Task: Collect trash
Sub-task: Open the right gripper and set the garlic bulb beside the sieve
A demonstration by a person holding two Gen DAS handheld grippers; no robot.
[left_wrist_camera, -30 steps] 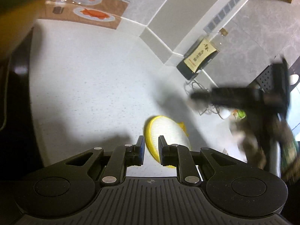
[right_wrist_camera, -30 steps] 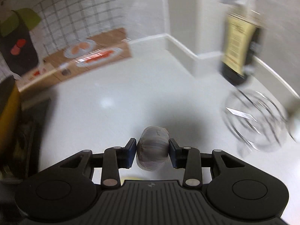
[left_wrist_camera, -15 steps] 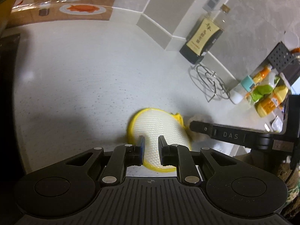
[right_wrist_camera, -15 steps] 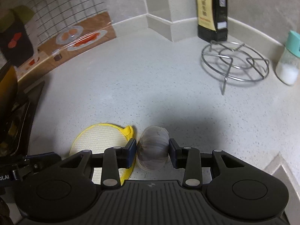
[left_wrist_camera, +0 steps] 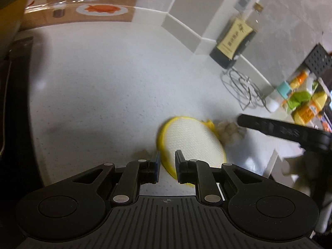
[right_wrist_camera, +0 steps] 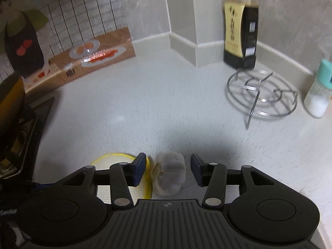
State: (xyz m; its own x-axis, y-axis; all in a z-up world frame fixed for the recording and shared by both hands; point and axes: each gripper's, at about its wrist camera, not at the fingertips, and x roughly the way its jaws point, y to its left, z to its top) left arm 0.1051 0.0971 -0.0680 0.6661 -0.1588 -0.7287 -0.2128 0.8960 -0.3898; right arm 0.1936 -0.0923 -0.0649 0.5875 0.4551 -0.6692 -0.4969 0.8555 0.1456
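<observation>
A garlic bulb (right_wrist_camera: pixel 169 174) lies on the white counter (right_wrist_camera: pixel 145 103) between the fingers of my right gripper (right_wrist_camera: pixel 168 161). Its jaws are opening and both pads stand clear of the bulb. Just left of the bulb lies a round white pad with a yellow rim (right_wrist_camera: pixel 116 158). In the left wrist view the same pad (left_wrist_camera: pixel 193 141) sits right in front of my left gripper (left_wrist_camera: pixel 167 162), whose jaws stand a narrow gap apart with nothing pressed between them; the pad's near rim shows through the gap. The blurred garlic (left_wrist_camera: pixel 228 130) lies at the pad's far right, under a right gripper finger (left_wrist_camera: pixel 269 128).
A dark sauce bottle (right_wrist_camera: pixel 240 37) stands by the wall corner, with a wire trivet (right_wrist_camera: pixel 261 95) and a salt shaker (right_wrist_camera: pixel 317 95) to its right. A black stove (right_wrist_camera: pixel 35 120) with a yellow pot (right_wrist_camera: pixel 10 103) lies at the left. Colourful packets (left_wrist_camera: pixel 305 108) fill the right.
My right gripper came down beside the pad with the garlic and spread its jaws off the bulb, which now rests on the counter. The left gripper stayed over the pad with the same narrow gap.
</observation>
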